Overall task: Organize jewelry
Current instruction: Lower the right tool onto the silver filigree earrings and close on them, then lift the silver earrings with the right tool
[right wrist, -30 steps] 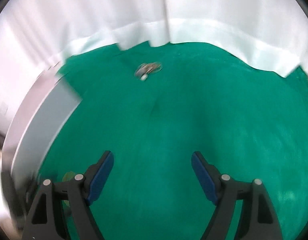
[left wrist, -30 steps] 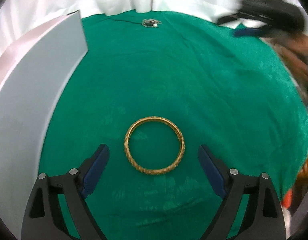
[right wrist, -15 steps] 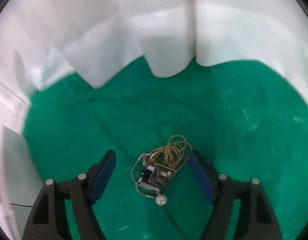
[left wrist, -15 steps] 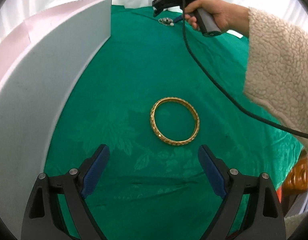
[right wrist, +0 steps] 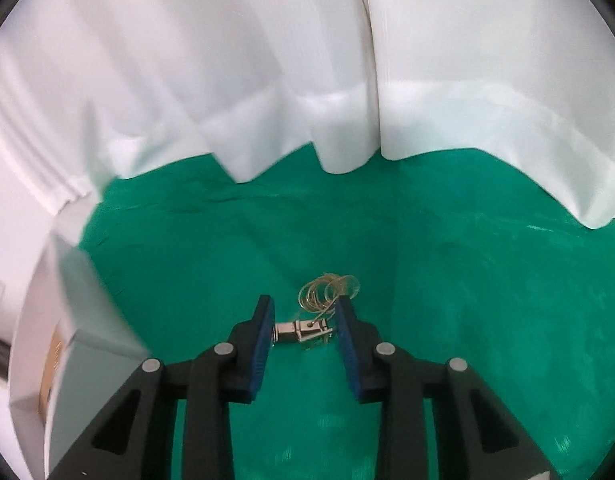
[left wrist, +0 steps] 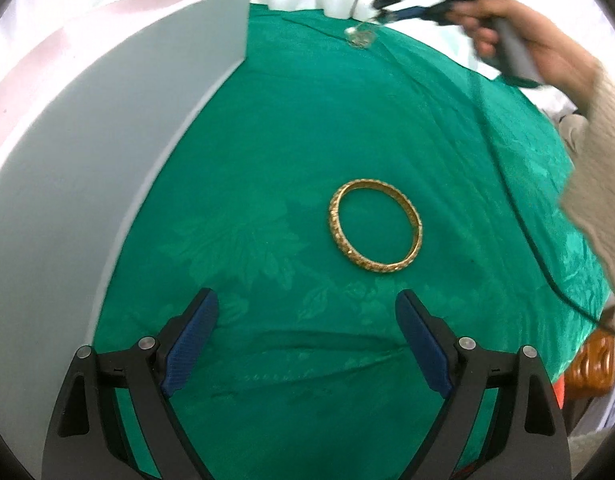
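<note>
— Jewelry first: where does it lie in the left wrist view?
— A gold bangle (left wrist: 375,226) lies flat on the green cloth (left wrist: 267,160), ahead of the left gripper (left wrist: 307,340) and a little to its right, not touching it. That gripper's jaws stand spread wide with nothing between them. A white box (left wrist: 107,140) stands along the left. At the far edge, the right gripper (left wrist: 391,16), blurred, is held by a hand (left wrist: 547,52) in a cream sleeve (left wrist: 599,184) over a small tangle of necklace (left wrist: 357,36).
— And the right wrist view?
— The necklace (right wrist: 315,312) lies on the cloth (right wrist: 467,280): a thin coiled chain with a small metal pendant. The pendant sits between the blue pads (right wrist: 265,340) of the right gripper (right wrist: 305,326), whose jaws are closing. Whether the pads press on it, I cannot tell. White drapery (right wrist: 307,80) hangs behind.
</note>
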The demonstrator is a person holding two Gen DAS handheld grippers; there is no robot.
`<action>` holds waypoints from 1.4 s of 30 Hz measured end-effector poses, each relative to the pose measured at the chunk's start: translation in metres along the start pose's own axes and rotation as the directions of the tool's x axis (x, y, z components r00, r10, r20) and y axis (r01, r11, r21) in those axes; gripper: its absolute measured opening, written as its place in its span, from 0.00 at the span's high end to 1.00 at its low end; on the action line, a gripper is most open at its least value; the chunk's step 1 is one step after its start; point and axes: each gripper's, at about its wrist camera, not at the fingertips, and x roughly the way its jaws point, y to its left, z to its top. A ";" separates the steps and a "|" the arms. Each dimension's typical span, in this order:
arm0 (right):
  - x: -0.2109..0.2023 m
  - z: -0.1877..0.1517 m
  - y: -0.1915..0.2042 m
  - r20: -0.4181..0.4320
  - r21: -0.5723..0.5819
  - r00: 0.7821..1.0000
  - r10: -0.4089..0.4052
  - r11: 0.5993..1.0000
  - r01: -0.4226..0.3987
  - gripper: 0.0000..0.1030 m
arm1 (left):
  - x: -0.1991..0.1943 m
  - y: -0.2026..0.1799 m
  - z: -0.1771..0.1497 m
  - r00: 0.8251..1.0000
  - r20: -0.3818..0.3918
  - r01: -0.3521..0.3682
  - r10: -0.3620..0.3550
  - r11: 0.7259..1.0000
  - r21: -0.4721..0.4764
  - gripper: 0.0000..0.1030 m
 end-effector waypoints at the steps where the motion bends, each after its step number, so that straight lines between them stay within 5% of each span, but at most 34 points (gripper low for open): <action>1: -0.012 -0.005 0.001 0.005 -0.009 1.000 0.017 1.000 -0.017 0.69 | -0.001 0.001 0.000 1.000 0.002 -0.004 0.004 1.000 -0.002 0.12; 11: -0.131 -0.098 0.007 -0.027 -0.089 0.991 0.129 0.987 -0.130 0.69 | -0.011 -0.002 -0.005 1.000 0.002 0.030 -0.030 0.999 0.021 0.12; 18: -0.143 -0.199 -0.008 -0.137 -0.082 0.986 0.090 0.991 -0.102 0.69 | 0.014 -0.032 0.003 0.998 -0.039 0.061 -0.057 0.991 0.118 0.12; 23: -0.136 -0.260 -0.030 -0.186 -0.040 0.981 0.056 0.997 -0.064 0.68 | 0.039 -0.052 0.021 0.999 -0.014 -0.037 0.041 0.982 0.185 0.08; 25: -0.138 -0.270 -0.034 -0.198 -0.032 0.978 0.062 0.997 -0.070 0.49 | 0.044 -0.057 0.022 0.997 0.004 -0.074 0.075 0.975 0.210 0.06; 28: -0.148 -0.274 -0.039 -0.158 -0.035 0.985 0.071 0.996 -0.077 0.49 | 0.046 -0.056 0.025 0.997 0.023 -0.077 0.074 0.978 0.195 0.06; 33: -0.146 -0.268 -0.030 -0.121 -0.155 0.992 -0.039 0.988 0.020 0.49 | 0.044 -0.054 0.021 0.996 0.036 -0.084 0.079 0.979 0.184 0.06; 38: -0.146 -0.277 -0.028 -0.158 -0.177 0.987 -0.015 0.984 -0.013 0.48 | 0.044 -0.054 0.022 0.996 0.049 -0.083 0.075 0.979 0.186 0.08; 42: -0.139 -0.302 -0.008 -0.193 -0.209 0.979 -0.072 0.977 0.030 0.45 | 0.042 -0.058 0.024 0.994 0.075 -0.086 0.073 0.979 0.186 0.29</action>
